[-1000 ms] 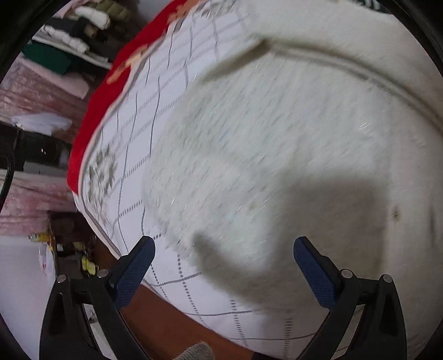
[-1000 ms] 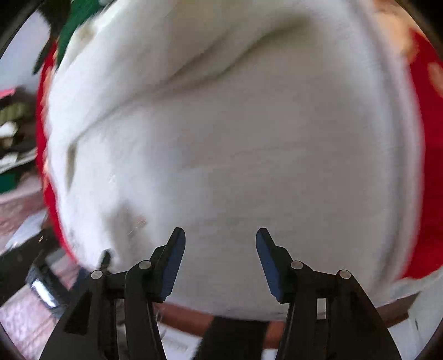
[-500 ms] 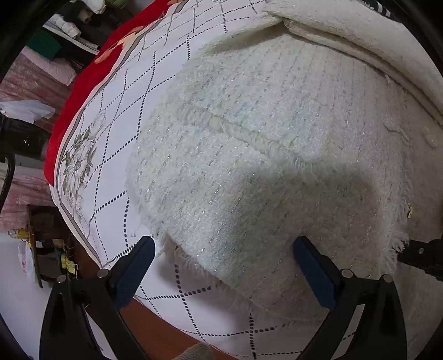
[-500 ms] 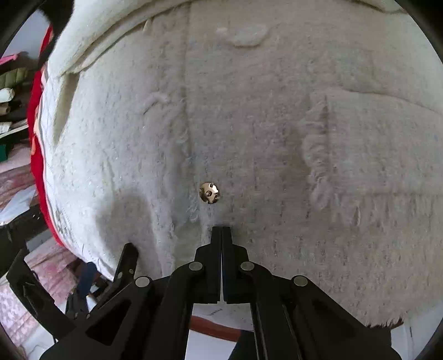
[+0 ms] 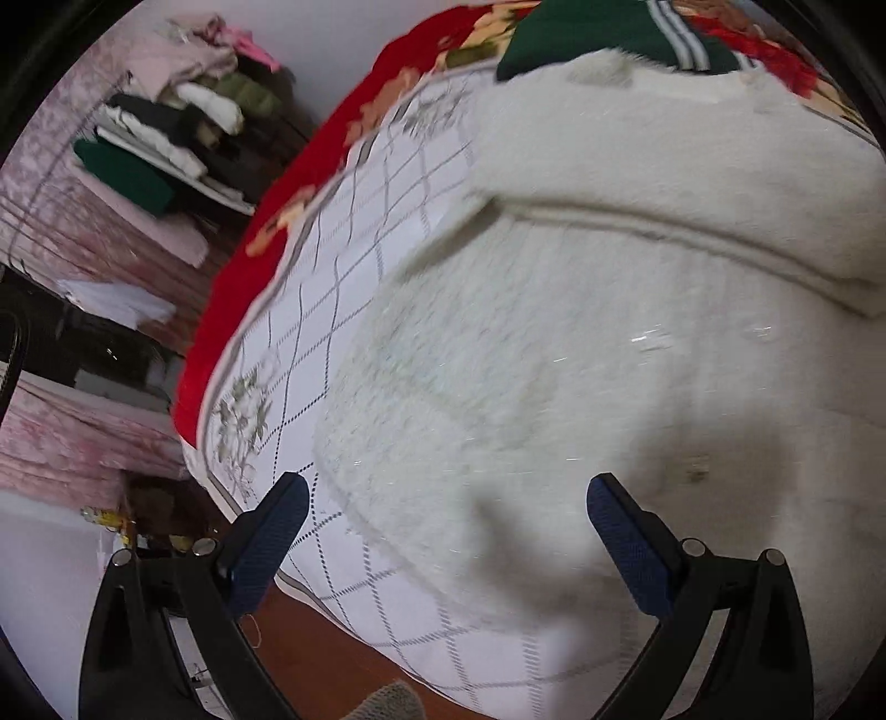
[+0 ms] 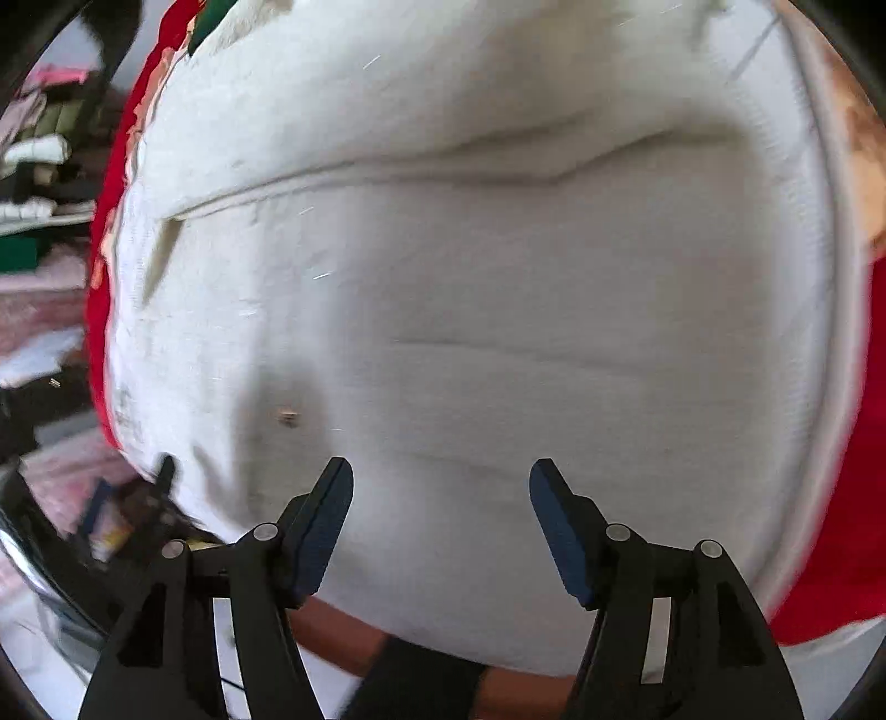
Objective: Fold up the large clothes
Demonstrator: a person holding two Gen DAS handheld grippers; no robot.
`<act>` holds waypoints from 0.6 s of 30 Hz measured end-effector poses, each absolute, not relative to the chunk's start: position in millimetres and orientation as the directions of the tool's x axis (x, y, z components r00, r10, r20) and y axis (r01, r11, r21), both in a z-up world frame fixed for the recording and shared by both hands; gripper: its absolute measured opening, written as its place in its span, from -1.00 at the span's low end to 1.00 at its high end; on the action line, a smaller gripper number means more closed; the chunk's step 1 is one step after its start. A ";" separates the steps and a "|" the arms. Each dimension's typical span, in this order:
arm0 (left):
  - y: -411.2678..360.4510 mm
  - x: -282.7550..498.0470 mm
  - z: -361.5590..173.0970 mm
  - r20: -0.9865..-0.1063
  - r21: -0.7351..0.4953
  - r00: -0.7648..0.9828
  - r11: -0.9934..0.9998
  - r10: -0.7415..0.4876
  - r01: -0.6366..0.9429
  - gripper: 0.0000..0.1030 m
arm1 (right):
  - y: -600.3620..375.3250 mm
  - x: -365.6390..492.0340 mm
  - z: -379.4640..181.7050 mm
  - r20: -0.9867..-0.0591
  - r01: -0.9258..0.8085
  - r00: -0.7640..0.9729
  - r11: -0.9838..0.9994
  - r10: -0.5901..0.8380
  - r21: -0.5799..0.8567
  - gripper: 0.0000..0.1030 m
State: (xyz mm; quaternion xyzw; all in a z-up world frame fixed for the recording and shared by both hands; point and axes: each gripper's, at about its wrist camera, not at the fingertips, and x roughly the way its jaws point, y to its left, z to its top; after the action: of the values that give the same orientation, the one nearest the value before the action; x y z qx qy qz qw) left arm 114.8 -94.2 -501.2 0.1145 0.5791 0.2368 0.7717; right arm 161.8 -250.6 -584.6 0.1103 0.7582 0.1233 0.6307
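Note:
A large cream fuzzy garment [image 5: 581, 343] lies spread on the bed, with a folded band across its far part. It fills the right wrist view [image 6: 498, 277] too, where a small metal button [image 6: 288, 416] shows at lower left. The button also shows in the left wrist view [image 5: 699, 468]. My left gripper [image 5: 443, 531] is open and empty above the garment's near-left edge. My right gripper [image 6: 440, 515] is open and empty above the garment's near hem. Both views are motion-blurred.
The bed has a white checked sheet [image 5: 354, 310] and a red floral blanket [image 5: 310, 166]. A dark green garment [image 5: 598, 39] lies at the far end. Shelves of folded clothes [image 5: 183, 127] stand at left. The wooden bed edge [image 5: 310, 648] is near.
My right gripper was shut close to the garment by the button half a second ago; it is open now and farther back. My left gripper has stayed open and has pulled back from the garment.

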 end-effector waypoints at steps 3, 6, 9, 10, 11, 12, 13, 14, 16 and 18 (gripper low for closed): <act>-140.9 113.2 -491.9 -0.813 0.491 0.227 0.841 0.536 -0.228 1.00 | -321.0 171.3 -565.0 -0.931 -0.012 -0.112 0.936 0.348 0.352 0.33; -208.7 106.4 -490.5 -0.819 0.500 0.215 0.845 0.532 -0.188 1.00 | -373.1 176.0 -554.5 -0.945 -0.020 -0.068 0.947 0.319 0.321 0.56; -273.3 94.8 -494.3 -0.840 0.489 0.197 0.862 0.506 -0.131 1.00 | -423.0 179.0 -552.0 -0.967 0.010 -0.044 0.968 0.251 0.251 0.81; -290.2 92.2 -495.0 -0.843 0.488 0.196 0.865 0.501 -0.114 1.00 | -443.3 178.9 -549.4 -0.976 0.015 -0.029 0.977 0.214 0.214 0.81; -309.9 88.5 -496.5 -0.833 0.504 0.201 0.857 0.515 -0.107 1.00 | -461.6 178.4 -546.7 -0.983 0.017 -0.019 0.983 0.183 0.183 0.81; -328.5 85.9 -499.6 -0.829 0.512 0.213 0.855 0.517 -0.082 1.00 | -480.0 177.3 -545.3 -0.990 0.021 -0.012 0.990 0.143 0.143 0.81; -348.7 81.8 -505.4 -0.825 0.520 0.227 0.852 0.518 -0.056 1.00 | -499.7 177.4 -543.7 -0.993 0.024 -0.006 0.993 0.119 0.119 0.81; -368.3 78.8 -514.8 -0.814 0.541 0.240 0.841 0.529 -0.020 1.00 | -519.1 176.7 -543.3 -0.996 0.029 0.002 0.995 0.095 0.095 0.81; -393.0 77.1 -535.5 -0.783 0.593 0.256 0.805 0.567 0.030 1.00 | -550.4 175.7 -546.0 -0.998 0.038 -0.001 0.997 0.061 0.061 0.81; -406.8 78.6 -557.8 -0.762 0.630 0.251 0.773 0.597 0.075 1.00 | -565.9 174.2 -555.6 -0.999 0.057 -0.014 0.998 0.040 0.039 0.81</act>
State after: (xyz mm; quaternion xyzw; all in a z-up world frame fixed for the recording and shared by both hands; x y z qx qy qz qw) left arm 78.6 -406.8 -557.8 0.2865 0.5860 0.1771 0.7370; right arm 174.2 -565.9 -555.6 0.0340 0.7119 -0.0062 0.7014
